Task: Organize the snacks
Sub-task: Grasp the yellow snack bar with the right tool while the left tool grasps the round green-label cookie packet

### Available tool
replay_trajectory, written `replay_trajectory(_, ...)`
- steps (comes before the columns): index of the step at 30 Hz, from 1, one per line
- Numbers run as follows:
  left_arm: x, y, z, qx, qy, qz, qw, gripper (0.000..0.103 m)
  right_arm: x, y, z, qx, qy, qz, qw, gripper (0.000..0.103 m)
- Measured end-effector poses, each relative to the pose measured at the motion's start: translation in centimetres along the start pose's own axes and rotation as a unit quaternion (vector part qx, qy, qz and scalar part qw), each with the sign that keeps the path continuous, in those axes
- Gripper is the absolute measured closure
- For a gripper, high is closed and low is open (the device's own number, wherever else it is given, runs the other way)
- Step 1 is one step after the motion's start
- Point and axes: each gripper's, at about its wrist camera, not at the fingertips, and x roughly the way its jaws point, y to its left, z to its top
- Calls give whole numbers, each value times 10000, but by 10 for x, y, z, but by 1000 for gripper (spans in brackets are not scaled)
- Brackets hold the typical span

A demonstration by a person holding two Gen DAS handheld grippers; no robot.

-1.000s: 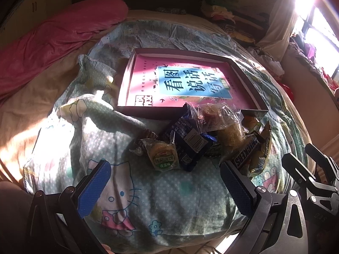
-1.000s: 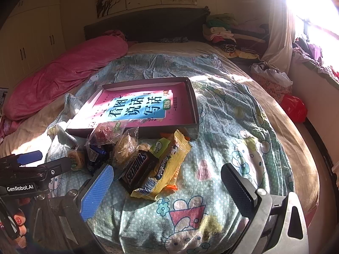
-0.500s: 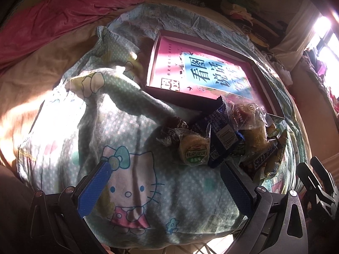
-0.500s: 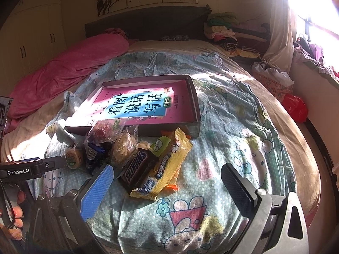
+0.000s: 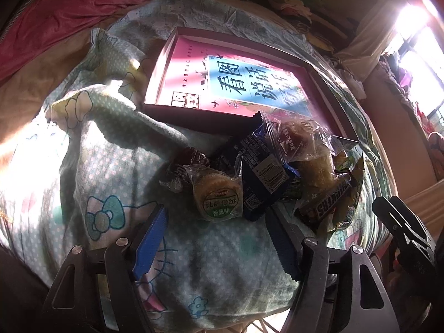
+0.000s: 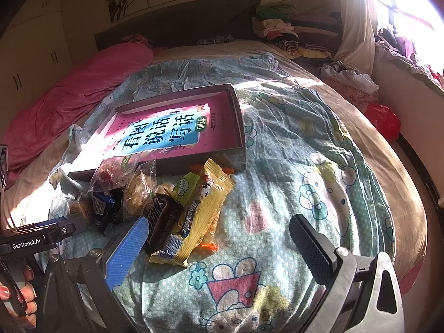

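Note:
A pile of wrapped snacks lies on the bed quilt in front of a shallow pink box (image 5: 324,83) (image 6: 238,116). Nearest my left gripper (image 5: 219,238) is a round biscuit pack with a green label (image 5: 216,197), then a dark blue packet (image 5: 260,172), clear bags of pastries (image 5: 302,138) and a Snickers bar (image 5: 330,202) (image 6: 161,216). My left gripper is open and empty, just short of the biscuit pack. My right gripper (image 6: 219,249) is open and empty; its blue left pad (image 6: 127,252) sits beside the Snickers bar and a yellow packet (image 6: 205,211).
A Hello Kitty quilt (image 6: 305,166) covers the bed. A pink duvet (image 6: 69,97) lies along the left. Piled clothes (image 6: 280,30) sit at the head of the bed, and a red bag (image 6: 383,119) lies beside the bed on the right. The left tool's body (image 6: 36,236) shows at lower left.
My left gripper has moved forward and down toward the snack pile, and its fingers have narrowed somewhat. My right gripper has barely moved.

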Motion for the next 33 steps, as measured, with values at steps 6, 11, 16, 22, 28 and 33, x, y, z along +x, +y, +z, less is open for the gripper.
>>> replay_trajectory(6, 6, -2, 2, 79, 0, -62, 9999, 31, 14, -8, 4, 192, 148, 89, 9997, 5)
replay_trajectory(11, 11, -4, 3, 166, 28, -77, 9998, 40, 27, -15, 8, 459, 397, 315, 9977, 26)
replay_trajectory(16, 14, -4, 4, 152, 22, -124, 9998, 42, 38, -14, 10, 558, 534, 653, 9949, 38)
replay_trajectory(22, 17, -3, 6, 151, 13, -151, 9998, 44, 45, -12, 14, 668, 578, 1069, 9903, 58)
replay_trajectory(28, 19, -1, 7, 131, 39, -264, 9996, 47, 45, -16, 15, 736, 547, 1331, 9869, 75)
replay_trajectory(33, 20, -1, 6, 156, 73, -352, 9992, 56, 43, -25, 15, 814, 497, 1385, 9858, 81)
